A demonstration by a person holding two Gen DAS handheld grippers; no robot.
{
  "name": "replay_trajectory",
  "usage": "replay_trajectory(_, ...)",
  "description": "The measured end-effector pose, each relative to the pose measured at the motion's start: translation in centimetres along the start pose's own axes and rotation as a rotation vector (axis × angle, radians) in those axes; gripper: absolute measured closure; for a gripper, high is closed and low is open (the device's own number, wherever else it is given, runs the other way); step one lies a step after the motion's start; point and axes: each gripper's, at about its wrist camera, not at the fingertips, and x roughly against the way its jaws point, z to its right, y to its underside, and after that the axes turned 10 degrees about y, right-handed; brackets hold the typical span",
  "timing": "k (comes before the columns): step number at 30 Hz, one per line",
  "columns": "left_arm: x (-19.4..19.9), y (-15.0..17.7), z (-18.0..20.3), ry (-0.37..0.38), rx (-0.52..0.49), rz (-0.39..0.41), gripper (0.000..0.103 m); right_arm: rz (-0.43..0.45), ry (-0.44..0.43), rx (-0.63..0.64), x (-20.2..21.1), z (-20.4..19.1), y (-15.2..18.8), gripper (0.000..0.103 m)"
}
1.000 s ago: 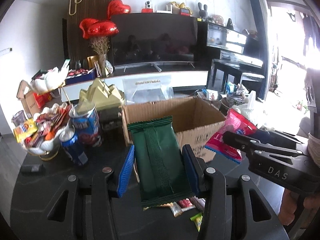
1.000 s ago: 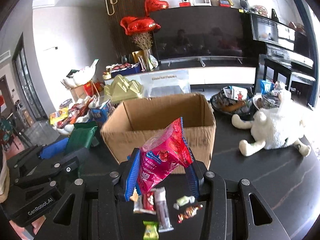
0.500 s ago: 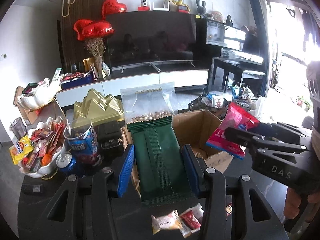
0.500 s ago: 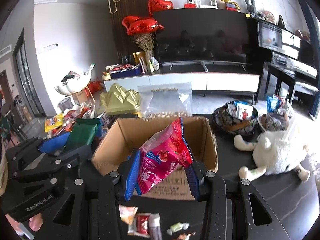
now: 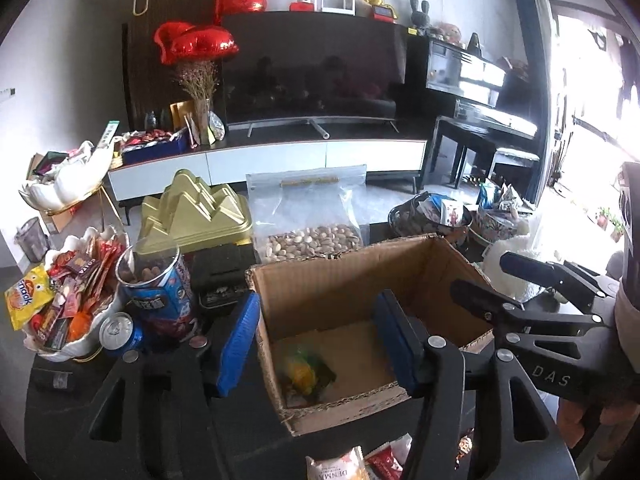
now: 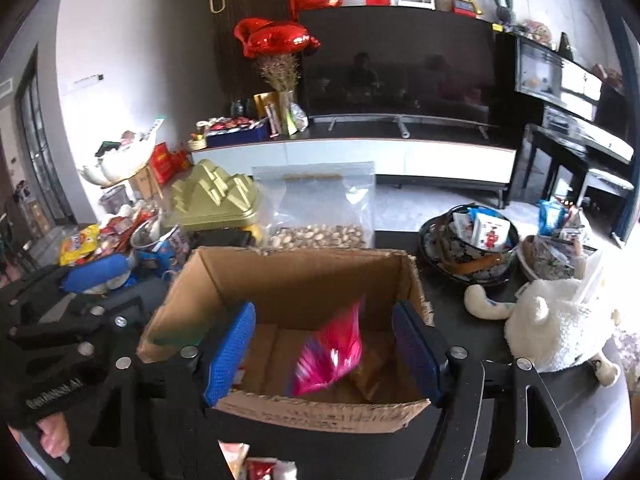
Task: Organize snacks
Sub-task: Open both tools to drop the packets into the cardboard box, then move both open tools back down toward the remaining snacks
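Left wrist view: left gripper (image 5: 318,342) over the near-left part of the cardboard box (image 5: 348,280), jaws just opened wide, nothing between the blue pads. Blurry green and yellow packet (image 5: 306,370) down on the box floor, near the front wall, likely just dropped. Right gripper (image 5: 486,286) seen from the side at the box's right edge, hanging above the rim.

Right wrist view: right gripper (image 6: 324,350) also just opened, pads apart and empty. Pink snack bag (image 6: 332,354) blurred inside the box (image 6: 304,276), maybe not settled yet, touching neither pad. Both grippers tilted down over the box so snacks land inside and not on the dark table (image 6: 520,412).

More small snacks (image 5: 360,466) loose on the table in front of the box's near wall, probably next to go in. Bag of pistachios (image 5: 310,216) standing just behind the box's far wall. White bowl of sweets (image 5: 68,304) and blue tub (image 5: 160,284) by the table's left edge. Fluffy white toy (image 6: 556,328) lying right of the box, well clear of it.
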Motion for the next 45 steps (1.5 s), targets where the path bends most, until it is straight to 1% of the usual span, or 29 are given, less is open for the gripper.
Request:
replay_trajectory(2, 0.7, 0.4, 0.4, -0.01, -0.013, 0.009, 0.039, 0.011, 0.008, 0.005, 0.7, -0.1, 0.3, 0.031)
replay_trajectory(7, 3.0, 1.3, 1.3, -0.022, -0.043, 0.035, 0.036, 0.042, -0.011, 0.017, 3.1, -0.2, 1.4, 0.031)
replay_trajectory(12, 5.5, 2.1, 2.0, -0.03, -0.06, 0.082, 0.032, 0.071, -0.026, 0.008, 5.3, -0.4, 2.1, 0.031)
replay_trajectory(15, 6.5, 2.6, 2.3, -0.049, -0.079, 0.102, 0.031, 0.084, -0.04, 0.003, 6.4, -0.5, 2.8, 0.031)
replay_trajectory(23, 8.1, 4.7, 3.1, -0.043, -0.084, 0.122, 0.027, 0.09, -0.059, -0.022, 7.8, -0.4, 4.9, 0.031)
replay_trajectory(30, 7.7, 7.0, 4.5, -0.026, -0.087, 0.106, 0.026, 0.077, -0.037, -0.039, 8.3, 0.6, 7.0, 0.031)
replay_trajectory(35, 6.4, 8.9, 4.9, 0.015, -0.058, 0.054, 0.026, 0.045, -0.029, -0.058, 8.1, 1.7, 8.5, 0.031)
replay_trajectory(38, 5.6, 10.0, 5.1, 0.028, -0.044, 0.031, 0.026, 0.034, 0.001, -0.06, 8.0, 2.1, 9.7, 0.031)
replay_trajectory(40, 5.3, 10.8, 5.1, 0.038, -0.035, 0.022, 0.026, 0.029, 0.017, -0.068, 8.0, 2.4, 10.6, 0.031)
replay_trajectory(45, 4.6, 12.6, 5.5, 0.059, -0.025, 0.001, 0.026, -0.013, 0.017, -0.103, 7.2, 2.8, 12.8, 0.031)
